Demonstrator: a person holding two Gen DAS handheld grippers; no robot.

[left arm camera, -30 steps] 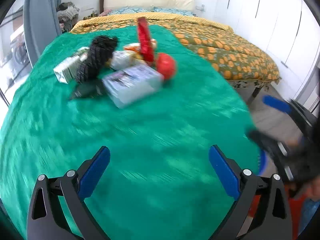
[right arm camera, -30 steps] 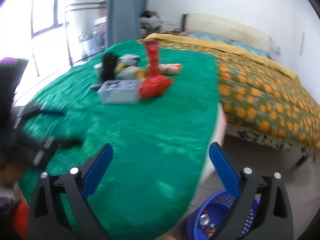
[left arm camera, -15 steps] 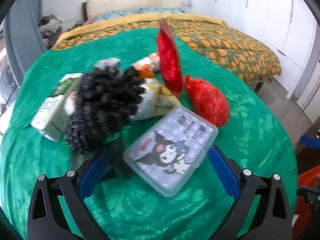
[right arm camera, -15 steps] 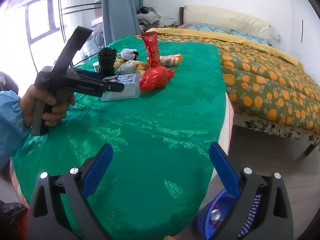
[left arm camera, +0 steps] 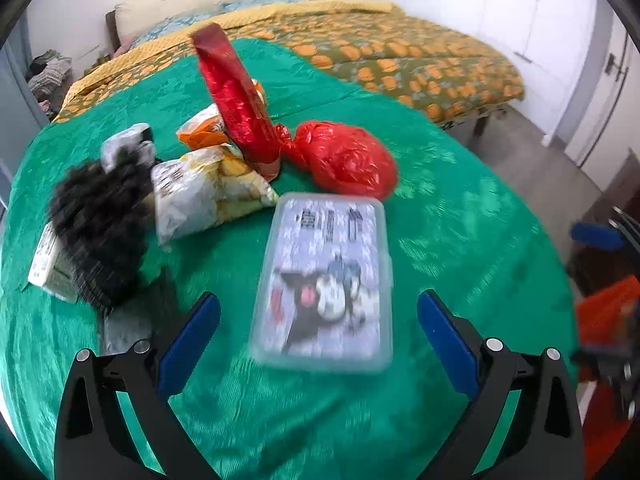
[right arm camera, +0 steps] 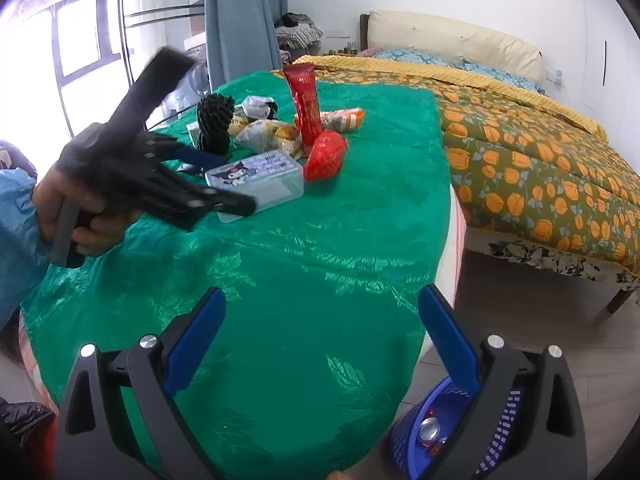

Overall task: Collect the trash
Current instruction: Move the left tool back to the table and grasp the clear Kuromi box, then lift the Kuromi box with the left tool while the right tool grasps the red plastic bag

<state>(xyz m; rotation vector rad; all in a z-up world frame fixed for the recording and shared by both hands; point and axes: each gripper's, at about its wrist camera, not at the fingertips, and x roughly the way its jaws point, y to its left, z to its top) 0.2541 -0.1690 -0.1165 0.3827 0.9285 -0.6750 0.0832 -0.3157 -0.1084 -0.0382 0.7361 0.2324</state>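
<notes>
A heap of trash lies on the green tablecloth (left arm camera: pixel 460 240). It holds a clear plastic box with a cartoon sticker (left arm camera: pixel 324 276), a knotted red bag (left arm camera: pixel 348 160), a tall red packet (left arm camera: pixel 236 104), a yellow-white snack bag (left arm camera: pixel 204 192), an orange packet (left arm camera: pixel 202 130), a black spiky object (left arm camera: pixel 100 228) and a white carton (left arm camera: pixel 46 264). My left gripper (left arm camera: pixel 318 302) is open, its blue fingers on either side of the box's near end; contact cannot be told. My right gripper (right arm camera: pixel 322 300) hangs open and empty over the cloth's near edge, far from the heap (right arm camera: pixel 276 136).
A blue basket (right arm camera: pixel 500 416) with cans (right arm camera: pixel 430 428) stands on the floor below the table's right edge. A bed with an orange-flowered cover (right arm camera: pixel 540 160) runs along the right. A person's hand (right arm camera: pixel 80 216) holds the left gripper. A curtain (right arm camera: pixel 240 20) hangs behind.
My left gripper has moved forward over the cloth to the heap, and the clear box now sits between its open fingers. The right gripper has barely moved.
</notes>
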